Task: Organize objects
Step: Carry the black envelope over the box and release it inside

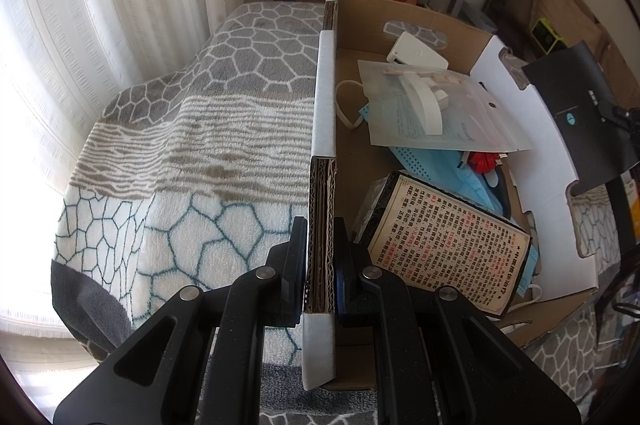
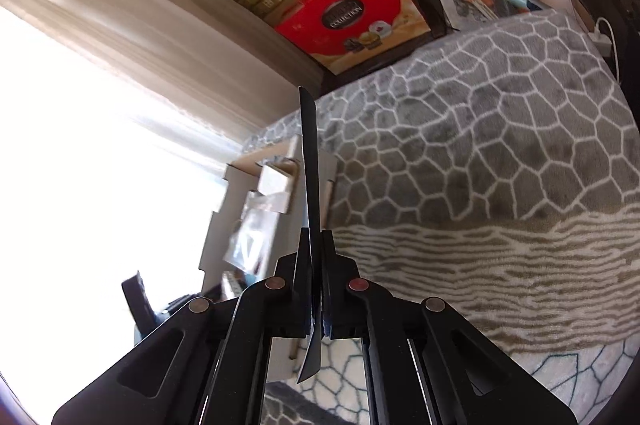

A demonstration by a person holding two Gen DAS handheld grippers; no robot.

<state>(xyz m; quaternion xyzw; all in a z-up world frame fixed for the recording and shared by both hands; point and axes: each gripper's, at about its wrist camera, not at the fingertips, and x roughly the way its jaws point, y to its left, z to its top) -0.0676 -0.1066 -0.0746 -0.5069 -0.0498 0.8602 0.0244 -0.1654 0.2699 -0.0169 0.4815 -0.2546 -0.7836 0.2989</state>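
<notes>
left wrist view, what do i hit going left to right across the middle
curtain → patterned blanket → cardboard box wall → blue face masks → white box flap → black flat packet

In the right wrist view, the open cardboard box at nine o'clock is smeared by motion and washed out by window glare, its contents unreadable. In the left wrist view, the blue face masks lie half buried under the clear plastic pouch and the printed black-edged booklet.
</notes>
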